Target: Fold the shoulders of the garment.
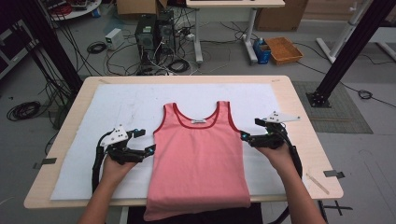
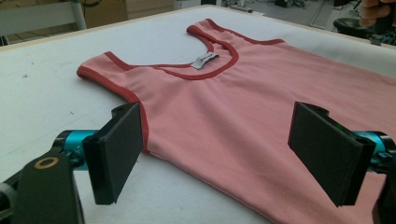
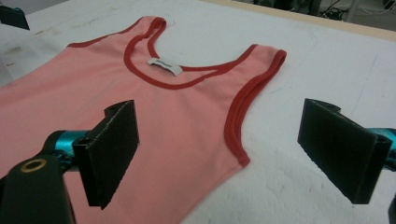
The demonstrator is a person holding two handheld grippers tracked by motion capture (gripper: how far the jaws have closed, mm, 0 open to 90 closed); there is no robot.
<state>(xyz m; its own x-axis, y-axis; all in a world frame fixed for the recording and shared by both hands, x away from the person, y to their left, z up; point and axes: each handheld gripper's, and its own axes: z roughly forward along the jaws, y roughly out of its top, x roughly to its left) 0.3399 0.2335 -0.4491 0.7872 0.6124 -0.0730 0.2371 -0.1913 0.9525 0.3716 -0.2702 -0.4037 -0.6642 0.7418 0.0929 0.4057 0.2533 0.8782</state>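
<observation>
A pink tank top (image 1: pixel 198 156) with red trim lies flat on the white mat (image 1: pixel 116 109), neck toward the far side, its hem hanging over the near table edge. My left gripper (image 1: pixel 144 142) sits at the top's left side, just below the armhole, open. In the left gripper view its jaws straddle the pink tank top's (image 2: pixel 243 116) side edge. My right gripper (image 1: pixel 247 136) is open at the right armhole. In the right gripper view the pink tank top's (image 3: pixel 177 116) red-trimmed armhole corner lies between the jaws.
The wooden table (image 1: pixel 299 116) carries the mat. A thin stick (image 1: pixel 317 183) lies near its front right corner. Beyond the table stand computer towers (image 1: pixel 154 35), cables, an orange tray (image 1: pixel 283 50) and black frame posts (image 1: pixel 348 49).
</observation>
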